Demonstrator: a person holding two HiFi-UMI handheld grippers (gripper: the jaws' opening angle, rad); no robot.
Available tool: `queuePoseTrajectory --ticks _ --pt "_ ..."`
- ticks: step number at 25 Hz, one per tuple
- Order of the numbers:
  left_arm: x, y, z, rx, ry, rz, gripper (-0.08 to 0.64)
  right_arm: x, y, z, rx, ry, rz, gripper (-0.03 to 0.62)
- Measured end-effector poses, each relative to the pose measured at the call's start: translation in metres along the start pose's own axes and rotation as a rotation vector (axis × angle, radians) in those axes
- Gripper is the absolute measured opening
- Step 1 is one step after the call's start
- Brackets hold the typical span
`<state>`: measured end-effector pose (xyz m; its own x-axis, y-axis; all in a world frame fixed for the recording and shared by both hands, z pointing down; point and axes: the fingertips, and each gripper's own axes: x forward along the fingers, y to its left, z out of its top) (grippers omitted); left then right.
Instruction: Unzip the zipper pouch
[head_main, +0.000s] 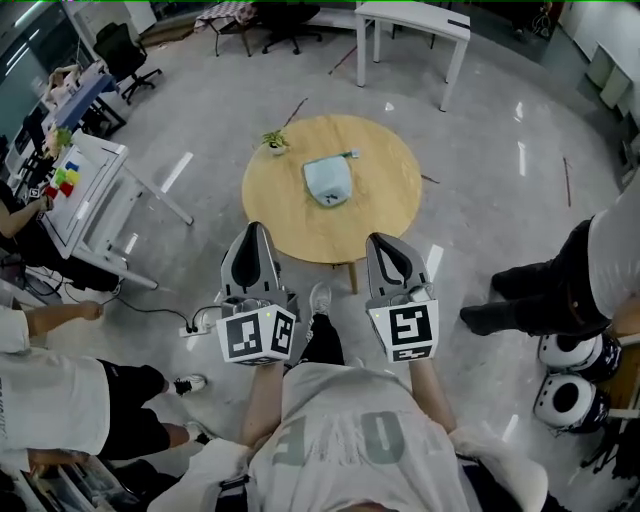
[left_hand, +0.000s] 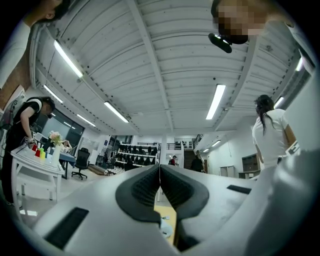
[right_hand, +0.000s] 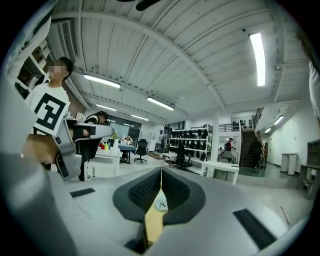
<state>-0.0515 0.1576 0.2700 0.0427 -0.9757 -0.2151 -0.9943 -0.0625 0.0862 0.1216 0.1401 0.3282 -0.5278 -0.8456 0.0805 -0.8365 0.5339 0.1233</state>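
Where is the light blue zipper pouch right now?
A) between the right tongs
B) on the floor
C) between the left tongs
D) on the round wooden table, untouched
D: the zipper pouch lies on the round wooden table, and both the left tongs and the right tongs are shut, empty and away from it.

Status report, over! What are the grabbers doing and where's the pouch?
Left gripper shut, empty. Right gripper shut, empty. Zipper pouch flat on round table, ahead of both, untouched. Small plant near it, not blocking.

pouch (head_main: 328, 181) zip too small, bystander (head_main: 590, 275) cropped (rt)
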Motion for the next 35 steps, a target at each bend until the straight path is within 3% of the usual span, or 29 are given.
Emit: queuePoseTrajectory --ticks 7,20,25,32,35 --pt "0.087 0.022 -0.018 -0.002 0.006 -0.022 0.026 0.076 -0.033 0.008 -0.070 0.020 -0.068 0.029" --pt "0.262 0.094 -0.060 0.044 0.075 -0.086 0.026 0.263 -0.073 0.030 -0.082 0.057 -0.156 0.029" --pt "0.293 0.112 -0.078 0.080 0.103 -0.093 0.026 0.302 -0.072 0.020 -0.067 0.096 -0.181 0.029" --pt "0.302 0.117 -0.096 0.065 0.127 -0.055 0.026 0.319 -0.073 0.002 -0.102 0.130 -0.147 0.029" --pt "0.301 0.118 -0.101 0.053 0.139 -0.039 0.026 0.319 -0.073 -0.005 -0.070 0.148 -0.139 0.029"
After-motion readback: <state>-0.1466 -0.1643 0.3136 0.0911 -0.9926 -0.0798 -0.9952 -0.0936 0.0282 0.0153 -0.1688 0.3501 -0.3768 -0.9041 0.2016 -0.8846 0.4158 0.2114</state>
